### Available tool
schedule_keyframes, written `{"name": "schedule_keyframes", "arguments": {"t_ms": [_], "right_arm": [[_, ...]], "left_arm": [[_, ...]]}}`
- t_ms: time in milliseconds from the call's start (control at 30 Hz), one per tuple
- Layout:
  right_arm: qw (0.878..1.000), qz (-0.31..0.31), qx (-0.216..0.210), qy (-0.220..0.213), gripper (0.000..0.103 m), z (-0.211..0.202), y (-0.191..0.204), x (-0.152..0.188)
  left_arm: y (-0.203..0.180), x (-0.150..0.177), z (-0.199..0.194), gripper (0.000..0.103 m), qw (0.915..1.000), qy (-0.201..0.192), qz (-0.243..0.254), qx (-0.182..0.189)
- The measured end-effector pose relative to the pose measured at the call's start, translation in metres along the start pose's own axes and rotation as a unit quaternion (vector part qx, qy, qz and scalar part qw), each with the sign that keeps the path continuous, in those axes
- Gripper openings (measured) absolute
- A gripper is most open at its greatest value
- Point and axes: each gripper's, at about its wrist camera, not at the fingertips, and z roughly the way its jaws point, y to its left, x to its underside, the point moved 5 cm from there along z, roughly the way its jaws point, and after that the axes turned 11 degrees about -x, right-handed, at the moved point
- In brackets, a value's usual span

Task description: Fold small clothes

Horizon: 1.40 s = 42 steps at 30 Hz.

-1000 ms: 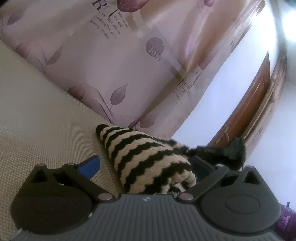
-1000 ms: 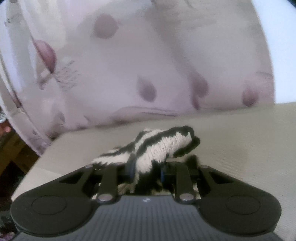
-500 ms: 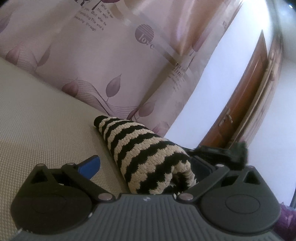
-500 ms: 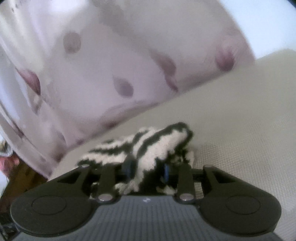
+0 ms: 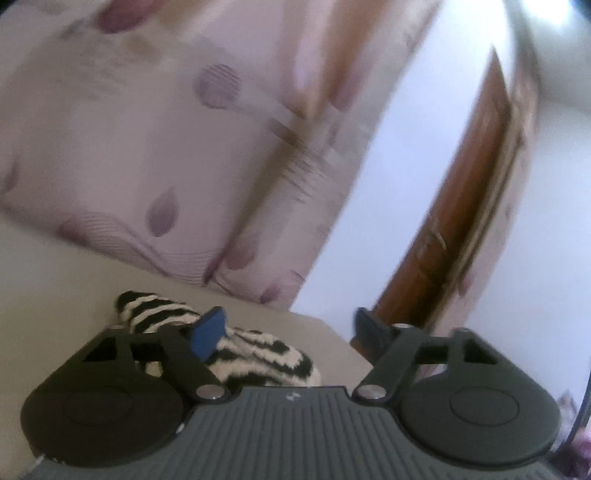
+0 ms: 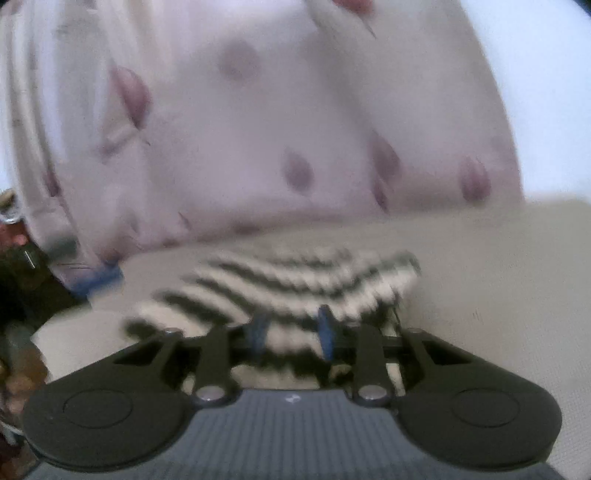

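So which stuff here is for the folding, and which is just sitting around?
For the folding:
- stripy knit
- left gripper, jaws closing on nothing
- right gripper, jaws closing, stripy knit between them
- beige surface underneath

Just around:
- flowery curtain
- brown door
- white wall

Both wrist views read soft daylight, fairly bright, no hard shadows. In my left view a blown-out glare patch [image 5: 569,22] sits at the top right corner; the white wall [image 5: 369,206] below it is washed pale blue. Motion blur smears the curtain [image 5: 155,140] print and the door [image 5: 454,229] edge; only the claw body at the bottom stays sharp. Fisheye bends the door into an arc, and a dark lens rim cuts the right edge. My right view is blurrier: the striped knit [image 6: 295,288] streaks sideways, curtain spots are fuzzy blobs. The left edge there falls into dim, murky clutter. Colours look faded and slightly grainy throughout.
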Motion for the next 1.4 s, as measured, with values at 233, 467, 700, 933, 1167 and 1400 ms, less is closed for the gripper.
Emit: {"name": "schedule_keyframes", "arguments": {"t_ms": [233,467,700,933,1167,1400], "right_arm": [[0.998,0.061,-0.018,-0.017,0.021,-0.006,-0.020,0.023],[0.998,0.039,-0.028,-0.040,0.023,-0.013,-0.026,-0.019],[1.000,0.014,-0.008,0.014,0.023,0.056,-0.036,-0.054],[0.997,-0.005,0.014,0.077,0.019,0.100,-0.051,-0.042],[0.997,-0.060,0.041,0.017,0.021,0.050,-0.012,-0.049],[0.987,-0.147,0.065,0.031,0.021,0.000,0.046,0.008]], "left_arm": [[-0.017,0.040,0.044,0.031,0.9919,0.084,0.089,-0.036],[0.017,0.066,0.031,0.017,0.9944,0.084,0.045,-0.046],[0.014,0.066,0.033,0.017,0.9945,0.081,0.051,-0.043],[0.012,0.071,0.034,0.017,0.9940,0.078,0.061,-0.048],[0.006,0.069,0.038,0.017,0.9915,0.084,0.073,-0.068],[0.002,0.067,0.042,0.017,0.9873,0.098,0.090,-0.087]]}}
